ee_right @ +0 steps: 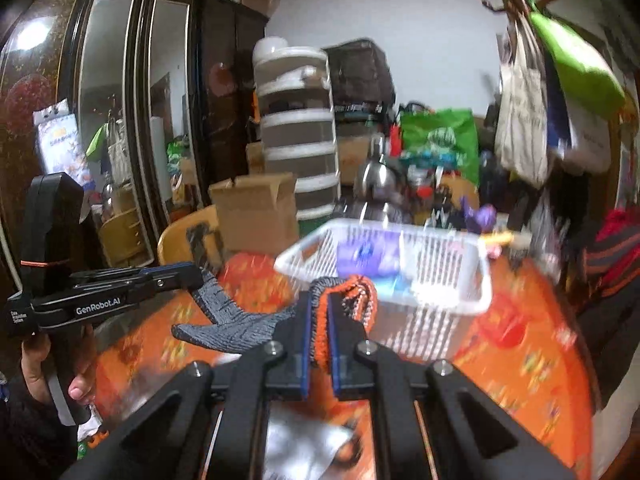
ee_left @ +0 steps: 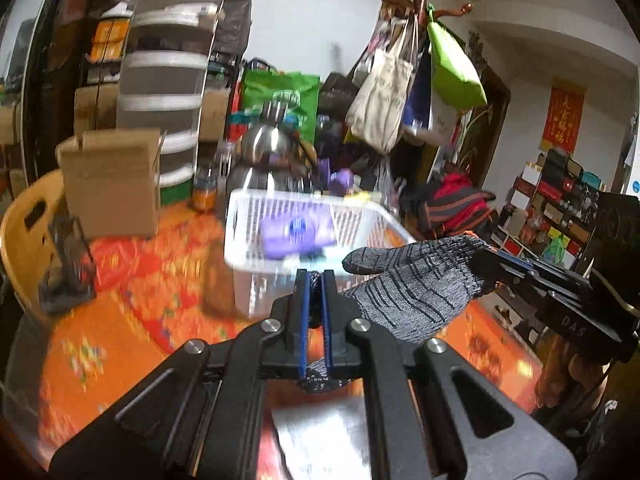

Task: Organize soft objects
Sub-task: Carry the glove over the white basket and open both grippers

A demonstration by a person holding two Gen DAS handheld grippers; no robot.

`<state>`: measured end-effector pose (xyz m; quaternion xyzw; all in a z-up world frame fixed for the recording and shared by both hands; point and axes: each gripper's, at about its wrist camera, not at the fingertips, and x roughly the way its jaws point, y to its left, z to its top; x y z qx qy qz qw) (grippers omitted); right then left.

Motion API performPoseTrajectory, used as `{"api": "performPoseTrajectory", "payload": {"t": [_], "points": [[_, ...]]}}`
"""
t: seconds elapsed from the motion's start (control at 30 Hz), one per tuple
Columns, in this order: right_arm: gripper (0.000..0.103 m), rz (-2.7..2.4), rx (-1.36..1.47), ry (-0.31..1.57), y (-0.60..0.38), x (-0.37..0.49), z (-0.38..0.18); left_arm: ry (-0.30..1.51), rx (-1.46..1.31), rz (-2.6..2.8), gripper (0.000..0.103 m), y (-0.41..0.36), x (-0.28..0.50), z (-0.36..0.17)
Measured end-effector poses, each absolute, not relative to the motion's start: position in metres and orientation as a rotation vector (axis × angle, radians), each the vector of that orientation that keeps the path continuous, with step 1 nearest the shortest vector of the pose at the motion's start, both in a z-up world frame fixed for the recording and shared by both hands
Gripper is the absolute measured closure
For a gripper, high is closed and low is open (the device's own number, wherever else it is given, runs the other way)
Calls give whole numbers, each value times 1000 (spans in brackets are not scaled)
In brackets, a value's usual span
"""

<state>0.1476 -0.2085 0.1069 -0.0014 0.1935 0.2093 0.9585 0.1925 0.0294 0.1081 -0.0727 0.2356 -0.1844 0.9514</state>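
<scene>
Through my left wrist camera, my left claw [ee_left: 316, 280] is clamped on the finger end of a grey knit glove [ee_left: 412, 284]; a strip of knit shows between its blue-lined fingers [ee_left: 305, 312]. The glove stretches away to the right of this claw, its thumb jutting toward the white plastic basket [ee_left: 372, 232] that stands just ahead. My right claw [ee_left: 496, 268] comes in from the right and pinches the glove's far end. Inside the basket lies a blurred purple soft item [ee_left: 296, 232]. Below both claws spreads the orange patterned tablecloth [ee_left: 120, 320], with a cardboard box [ee_left: 112, 184] ahead to the left.

Through my right wrist camera, my right claw [ee_right: 320, 304] is closed on the glove's orange-trimmed cuff [ee_right: 356, 296], which bunches up between and over the tips. The glove's grey body [ee_right: 240, 324] runs off to the left, held above the tablecloth [ee_right: 520, 352], to my left claw [ee_right: 196, 274], which grips its other end. The basket [ee_right: 448, 304] stands just ahead and slightly right of this claw, the purple item [ee_right: 364, 260] inside it.
</scene>
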Motion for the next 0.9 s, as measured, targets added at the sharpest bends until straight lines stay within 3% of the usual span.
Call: {"api": "performPoseTrajectory", "payload": {"t": [0.17, 0.33, 0.5, 0.73, 0.83, 0.87, 0.9], "points": [[97, 382, -29, 353, -216, 196, 151, 457, -147, -351, 98, 16, 261, 153], [97, 323, -35, 329, -231, 266, 165, 505, -145, -334, 98, -12, 346, 158], [97, 281, -54, 340, -241, 322, 138, 567, -109, -306, 98, -48, 404, 123], [97, 212, -62, 507, -255, 364, 67, 688, -62, -259, 98, -70, 432, 63], [96, 187, -43, 567, -264, 372, 53, 726, -79, -251, 92, -62, 434, 45], [93, 176, -42, 584, -267, 372, 50, 718, -67, -230, 84, -59, 430, 42], [90, 171, -41, 590, -268, 371, 49, 712, -53, -212, 65, -56, 426, 41]]}}
